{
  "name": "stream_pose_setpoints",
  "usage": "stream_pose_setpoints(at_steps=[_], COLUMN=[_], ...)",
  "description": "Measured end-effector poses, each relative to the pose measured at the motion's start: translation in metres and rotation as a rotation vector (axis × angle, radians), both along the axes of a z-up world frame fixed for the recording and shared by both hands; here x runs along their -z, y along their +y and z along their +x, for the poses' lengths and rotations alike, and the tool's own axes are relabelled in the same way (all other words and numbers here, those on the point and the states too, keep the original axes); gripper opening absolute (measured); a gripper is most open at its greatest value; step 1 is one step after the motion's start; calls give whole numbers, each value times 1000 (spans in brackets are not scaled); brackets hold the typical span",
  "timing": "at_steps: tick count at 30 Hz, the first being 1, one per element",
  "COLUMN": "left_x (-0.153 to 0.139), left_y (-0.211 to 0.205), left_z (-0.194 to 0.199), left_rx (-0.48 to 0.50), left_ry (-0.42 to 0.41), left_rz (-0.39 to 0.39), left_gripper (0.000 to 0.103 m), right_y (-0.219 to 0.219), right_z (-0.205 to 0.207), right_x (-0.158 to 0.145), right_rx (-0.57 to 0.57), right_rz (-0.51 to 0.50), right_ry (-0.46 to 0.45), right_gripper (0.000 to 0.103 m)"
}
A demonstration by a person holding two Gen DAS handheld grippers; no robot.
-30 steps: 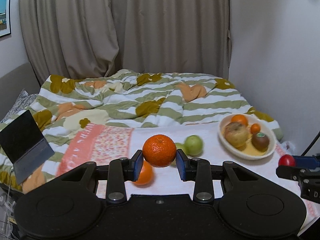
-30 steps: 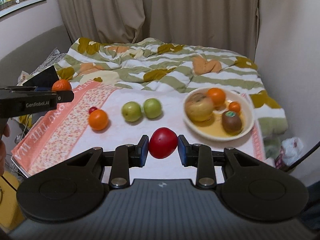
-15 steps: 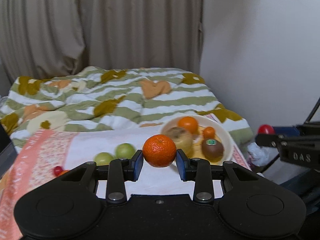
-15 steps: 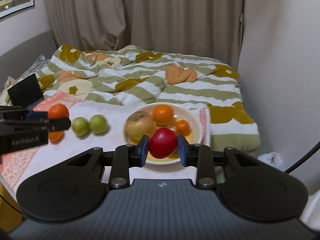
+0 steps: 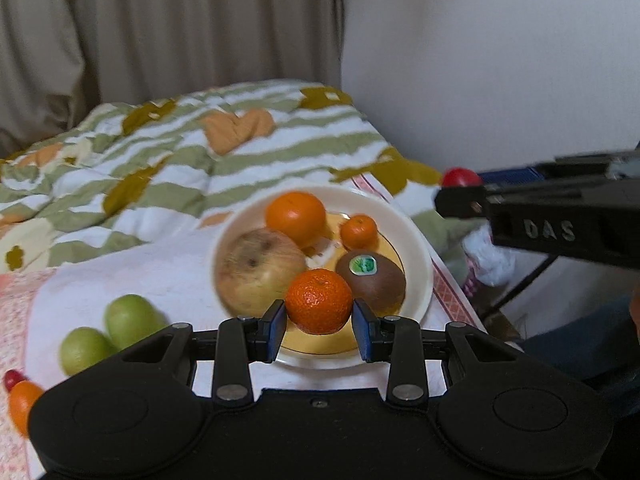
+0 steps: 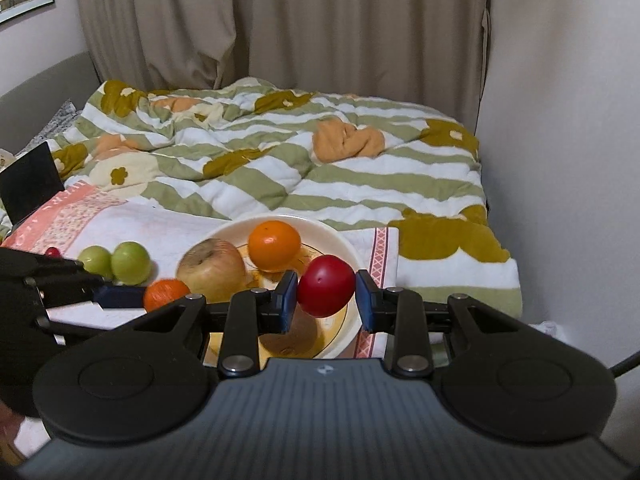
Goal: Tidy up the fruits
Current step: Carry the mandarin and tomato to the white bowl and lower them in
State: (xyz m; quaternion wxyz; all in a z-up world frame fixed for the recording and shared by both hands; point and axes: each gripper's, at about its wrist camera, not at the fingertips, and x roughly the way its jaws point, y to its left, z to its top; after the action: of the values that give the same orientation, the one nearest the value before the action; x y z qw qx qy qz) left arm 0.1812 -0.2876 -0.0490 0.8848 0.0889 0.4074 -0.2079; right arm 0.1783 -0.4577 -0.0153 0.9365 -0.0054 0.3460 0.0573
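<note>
Right wrist: kiwi hidden behind red fruit point(image 6: 326, 291), claw point(image 6: 326, 300).

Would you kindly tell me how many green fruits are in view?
2. One green fruit and a second lie touching on the white cloth, left of the bowl; others may be hidden.

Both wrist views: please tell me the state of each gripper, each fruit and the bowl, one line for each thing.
Left gripper: shut on the bumpy orange mandarin, over the bowl.
Right gripper: shut on the smooth red round fruit, over the bowl.
Round cream bowl: upright, holding fruit.
Large bruised yellow apple: in the bowl.
Brown kiwi with green sticker: in the bowl.
Two green round fruits: on the white cloth, outside the bowl.
</note>
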Motion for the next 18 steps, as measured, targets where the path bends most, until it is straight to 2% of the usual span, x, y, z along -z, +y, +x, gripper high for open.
stream_pose_setpoints(at_steps=[5, 13, 14, 15, 17, 18], left_x=[28, 48, 48, 48, 43, 40], left_y=[-15, -22, -23, -23, -21, -19], left_z=[14, 28, 28, 29, 29, 29], left_rx=[49, 59, 61, 60, 50, 48], left_ry=[85, 138, 139, 136, 117, 120], left_rz=[47, 74, 77, 79, 83, 71], left_gripper=[39, 40, 43, 58, 77, 91], right_y=[-6, -13, -14, -15, -15, -16], right_z=[20, 37, 38, 39, 40, 41], right_x=[18, 36, 38, 39, 40, 40], right_rx=[11, 18, 19, 20, 19, 18], right_rz=[6, 12, 14, 15, 16, 16], right_ry=[34, 74, 77, 81, 85, 86], right_gripper=[46, 46, 46, 46, 46, 46])
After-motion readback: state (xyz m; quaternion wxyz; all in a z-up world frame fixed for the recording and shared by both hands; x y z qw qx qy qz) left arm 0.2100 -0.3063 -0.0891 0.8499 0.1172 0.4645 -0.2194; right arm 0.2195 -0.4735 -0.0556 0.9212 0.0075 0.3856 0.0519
